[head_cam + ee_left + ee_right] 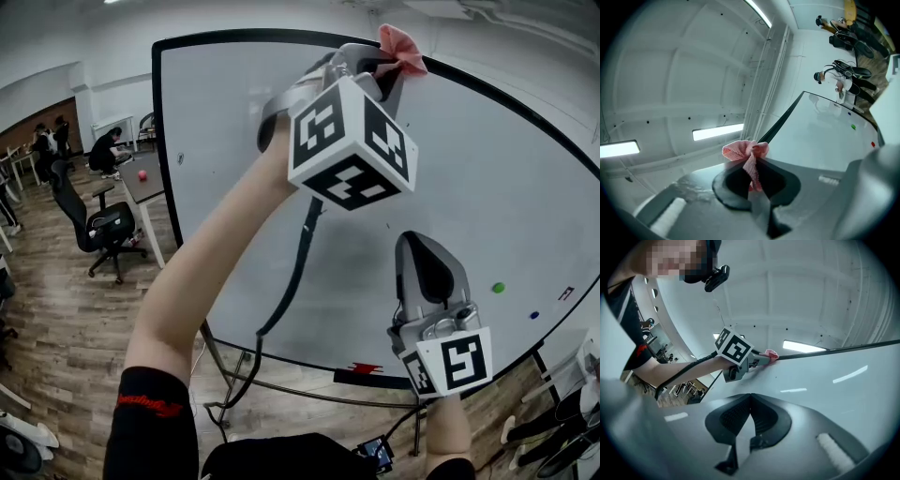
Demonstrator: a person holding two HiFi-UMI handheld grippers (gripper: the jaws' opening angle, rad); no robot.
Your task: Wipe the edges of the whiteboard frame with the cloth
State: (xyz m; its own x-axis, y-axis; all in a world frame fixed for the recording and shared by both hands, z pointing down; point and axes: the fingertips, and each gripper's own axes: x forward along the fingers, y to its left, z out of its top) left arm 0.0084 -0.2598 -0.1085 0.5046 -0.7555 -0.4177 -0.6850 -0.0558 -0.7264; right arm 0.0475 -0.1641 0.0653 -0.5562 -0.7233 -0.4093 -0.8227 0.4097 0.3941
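At top edge of the whiteboard frame (234,37): seeing left gripper (380,67) w/ jaws pinched tight on the pink cloth (403,47), wad pressed vs the frame. Reads as long axis along the jaws, bunched end poking past the tips toward frame, tail tucked btwn them. Lower down, in front of the board face (506,187): right gripper (427,251) clenched, nothing held, well apart from cloth.

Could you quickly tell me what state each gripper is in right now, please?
Left gripper: closed on the cloth, at the top of the frame.
Right gripper: closed, holding nothing.
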